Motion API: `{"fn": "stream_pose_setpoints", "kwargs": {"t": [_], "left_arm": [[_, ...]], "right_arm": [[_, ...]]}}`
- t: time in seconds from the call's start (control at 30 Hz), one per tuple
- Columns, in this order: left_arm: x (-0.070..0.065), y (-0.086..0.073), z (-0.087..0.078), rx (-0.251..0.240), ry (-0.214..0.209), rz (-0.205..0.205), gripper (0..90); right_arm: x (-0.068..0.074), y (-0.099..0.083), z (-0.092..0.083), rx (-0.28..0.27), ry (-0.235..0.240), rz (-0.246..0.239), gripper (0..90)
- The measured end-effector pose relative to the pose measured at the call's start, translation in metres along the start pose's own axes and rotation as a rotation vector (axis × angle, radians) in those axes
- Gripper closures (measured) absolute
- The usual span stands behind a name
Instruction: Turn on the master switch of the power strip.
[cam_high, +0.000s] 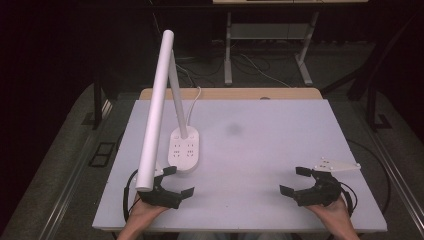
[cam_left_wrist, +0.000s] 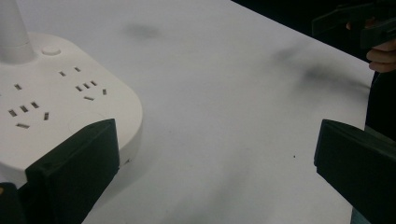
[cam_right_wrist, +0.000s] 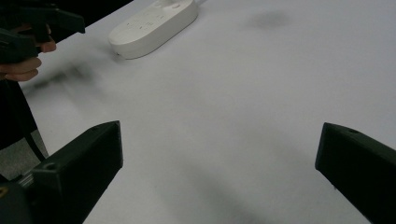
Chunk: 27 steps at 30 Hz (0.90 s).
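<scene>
Standing upright, white lamp (cam_high: 170, 105) has socketed oval base; both claws gape empty.

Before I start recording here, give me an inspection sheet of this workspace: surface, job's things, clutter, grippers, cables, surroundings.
Surface: white table top, with a faint dark smudge near the middle.
Job's things: white desk lamp on an oval base with sockets, at the left; its long head reaches out over the left gripper.
Clutter: nothing seen.
Grippers: left gripper open, just beside the lamp base, nothing between the jaws; right gripper open over bare table.
Cables: white lamp cord runs off the far edge; black cable loops from the left gripper.
Surroundings: dark room, grey floor, desk legs beyond the table.
</scene>
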<state>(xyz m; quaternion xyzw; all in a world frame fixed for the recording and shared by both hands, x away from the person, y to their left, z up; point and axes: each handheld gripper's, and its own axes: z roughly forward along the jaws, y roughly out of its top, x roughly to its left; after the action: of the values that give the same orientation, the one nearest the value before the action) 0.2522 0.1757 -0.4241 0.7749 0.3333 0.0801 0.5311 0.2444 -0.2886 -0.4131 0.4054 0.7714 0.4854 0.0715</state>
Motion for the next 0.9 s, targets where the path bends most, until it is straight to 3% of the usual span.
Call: {"fn": "stream_pose_setpoints", "kwargs": {"t": [0.9], "left_arm": [[0.0001,0.0028,-0.0020,0.011,-0.008,-0.007,0.0]], "right_arm": [[0.0002,-0.0027,0.0013,0.024,0.000,-0.008,0.2]]}}
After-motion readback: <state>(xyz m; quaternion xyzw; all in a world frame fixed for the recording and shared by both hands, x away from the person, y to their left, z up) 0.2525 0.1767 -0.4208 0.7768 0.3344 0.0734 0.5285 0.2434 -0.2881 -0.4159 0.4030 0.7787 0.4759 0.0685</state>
